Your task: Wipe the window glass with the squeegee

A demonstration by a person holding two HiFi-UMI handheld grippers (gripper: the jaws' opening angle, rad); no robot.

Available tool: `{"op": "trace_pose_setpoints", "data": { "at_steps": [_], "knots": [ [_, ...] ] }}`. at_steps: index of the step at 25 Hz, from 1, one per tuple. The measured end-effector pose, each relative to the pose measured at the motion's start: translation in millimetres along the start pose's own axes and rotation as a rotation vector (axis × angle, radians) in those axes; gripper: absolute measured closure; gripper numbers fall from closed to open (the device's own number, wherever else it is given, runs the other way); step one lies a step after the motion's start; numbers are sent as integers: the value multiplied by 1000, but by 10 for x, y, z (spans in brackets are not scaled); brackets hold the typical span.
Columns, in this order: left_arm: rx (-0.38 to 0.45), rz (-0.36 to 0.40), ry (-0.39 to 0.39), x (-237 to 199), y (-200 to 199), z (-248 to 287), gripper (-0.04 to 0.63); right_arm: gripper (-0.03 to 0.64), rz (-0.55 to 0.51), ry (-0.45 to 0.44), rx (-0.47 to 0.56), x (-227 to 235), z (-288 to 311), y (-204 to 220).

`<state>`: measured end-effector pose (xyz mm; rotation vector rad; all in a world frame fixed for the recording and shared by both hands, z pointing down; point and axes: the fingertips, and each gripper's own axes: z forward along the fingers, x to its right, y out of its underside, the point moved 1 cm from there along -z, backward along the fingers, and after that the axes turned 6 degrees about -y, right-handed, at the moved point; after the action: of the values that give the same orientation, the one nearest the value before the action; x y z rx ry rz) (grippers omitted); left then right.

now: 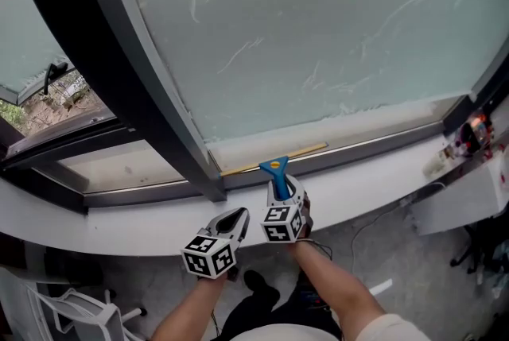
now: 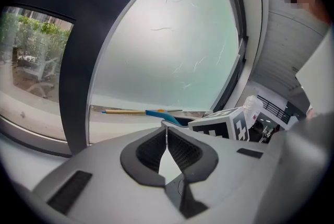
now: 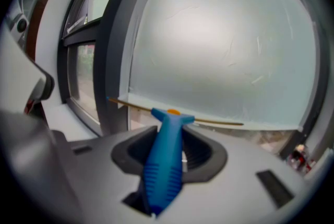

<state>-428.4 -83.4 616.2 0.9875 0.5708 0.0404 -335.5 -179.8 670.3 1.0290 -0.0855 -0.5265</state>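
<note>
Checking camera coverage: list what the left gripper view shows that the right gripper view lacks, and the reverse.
Left gripper view only: the left gripper, shut and empty; a marker cube; greenery outside. Right gripper view only: the squeegee handle clamped in the right gripper. Both: the frosted window glass, its dark frame and the squeegee's blade along the bottom edge.

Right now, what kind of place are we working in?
Likely indoors at a building's window: a large frosted glass pane in a dark frame, a white sill below it, shrubs outside through the clear side pane.
</note>
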Motion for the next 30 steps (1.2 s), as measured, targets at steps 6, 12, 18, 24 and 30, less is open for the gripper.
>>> {"op": "trace_pose_setpoints", "data": {
  "at_steps": [6, 12, 18, 24, 30],
  "knots": [
    [29, -5, -19, 252, -92, -47, 561, 462, 7, -59, 1, 156, -351, -22],
    [84, -15, -52, 684, -219, 60, 561, 462, -20, -165, 29, 567, -682, -100],
    [170, -15, -78, 1371, -434, 340, 561, 462, -106, -202, 76, 1322, -1031, -346],
    [253, -3, -90, 2072, -672, 614, 561, 462, -149, -233, 151, 1997, -1326, -640],
    [277, 37, -85, 2505, -885, 662, 561, 462, -143, -235, 202, 2395, -1541, -828]
  ]
}}
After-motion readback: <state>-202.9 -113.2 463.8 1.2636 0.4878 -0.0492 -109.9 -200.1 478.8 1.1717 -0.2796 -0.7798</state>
